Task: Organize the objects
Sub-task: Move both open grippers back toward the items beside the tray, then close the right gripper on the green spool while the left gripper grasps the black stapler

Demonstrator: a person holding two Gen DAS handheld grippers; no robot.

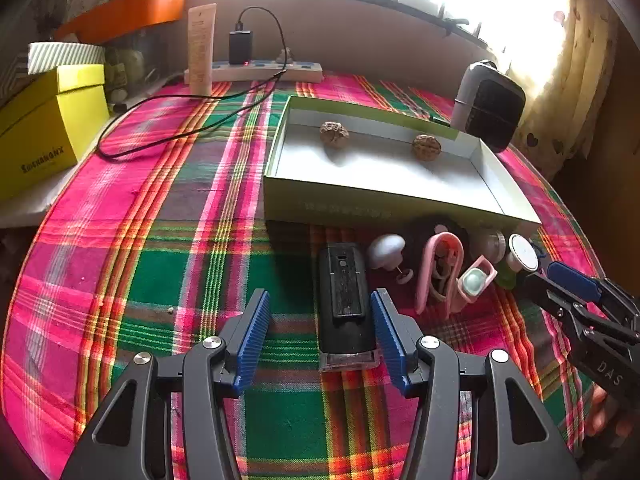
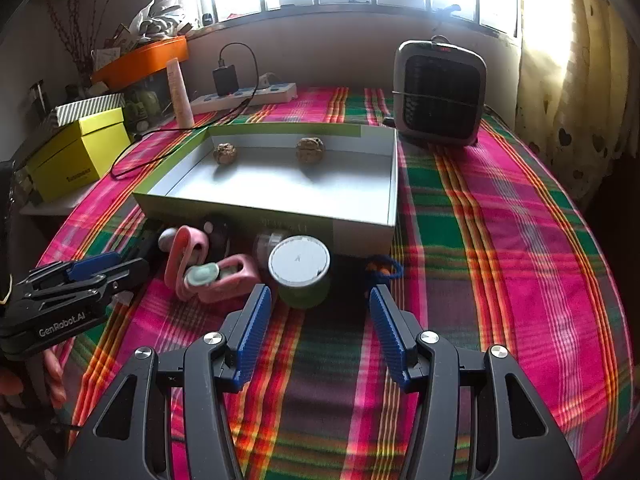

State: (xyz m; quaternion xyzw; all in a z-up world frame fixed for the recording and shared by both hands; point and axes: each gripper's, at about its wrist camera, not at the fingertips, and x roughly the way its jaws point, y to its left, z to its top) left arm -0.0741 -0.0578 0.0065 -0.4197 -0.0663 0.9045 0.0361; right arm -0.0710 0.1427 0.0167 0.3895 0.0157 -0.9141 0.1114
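Straddling the black device (image 1: 345, 300), your spread left gripper (image 1: 320, 320) should shift right, then pinch; right gripper (image 2: 320, 316) waits spread.

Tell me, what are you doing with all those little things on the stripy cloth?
A person is tidying small items into the open box, holding tongs in each hand. Two walnuts already sit inside it. The left tongs are open around a black gadget but not squeezing it yet. The right tongs are open too, just in front of a green jar with a white lid. The pink clip and other bits wait beside the box.
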